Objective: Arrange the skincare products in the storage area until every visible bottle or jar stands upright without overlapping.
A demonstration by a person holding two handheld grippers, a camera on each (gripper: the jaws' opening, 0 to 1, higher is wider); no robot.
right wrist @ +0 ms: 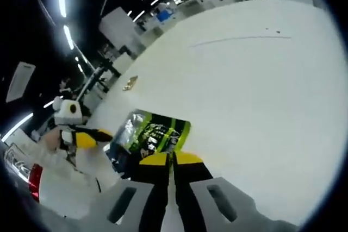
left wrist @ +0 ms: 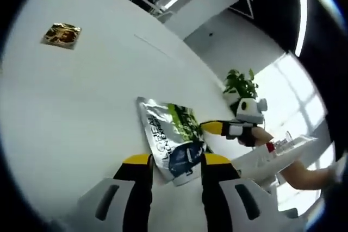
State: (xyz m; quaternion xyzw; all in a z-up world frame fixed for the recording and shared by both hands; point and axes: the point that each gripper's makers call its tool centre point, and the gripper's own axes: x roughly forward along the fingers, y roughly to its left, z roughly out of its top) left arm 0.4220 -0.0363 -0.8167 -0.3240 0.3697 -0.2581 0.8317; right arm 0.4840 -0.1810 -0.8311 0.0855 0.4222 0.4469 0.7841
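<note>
A flat silver, green and blue skincare sachet (left wrist: pixel 173 137) lies on the white table (left wrist: pixel 81 107). Its near end sits between the jaws of my left gripper (left wrist: pixel 176 160), which stand wide apart and open. My right gripper (left wrist: pixel 211 128) reaches in from the right, its yellow tip at the sachet's side edge. In the right gripper view the same sachet (right wrist: pixel 148 131) lies just ahead of my right gripper (right wrist: pixel 171 158), whose jaws are pressed together over the sachet's near edge. My left gripper (right wrist: pixel 93 137) shows at the sachet's left end.
A small gold packet (left wrist: pixel 61 35) (right wrist: pixel 129 83) lies alone farther off on the table. A clear storage tray (left wrist: pixel 283 150) with a red-capped bottle (right wrist: pixel 33 180) stands at the table's edge. A potted plant (left wrist: pixel 240 84) and a person's hand (left wrist: pixel 260 135) are near it.
</note>
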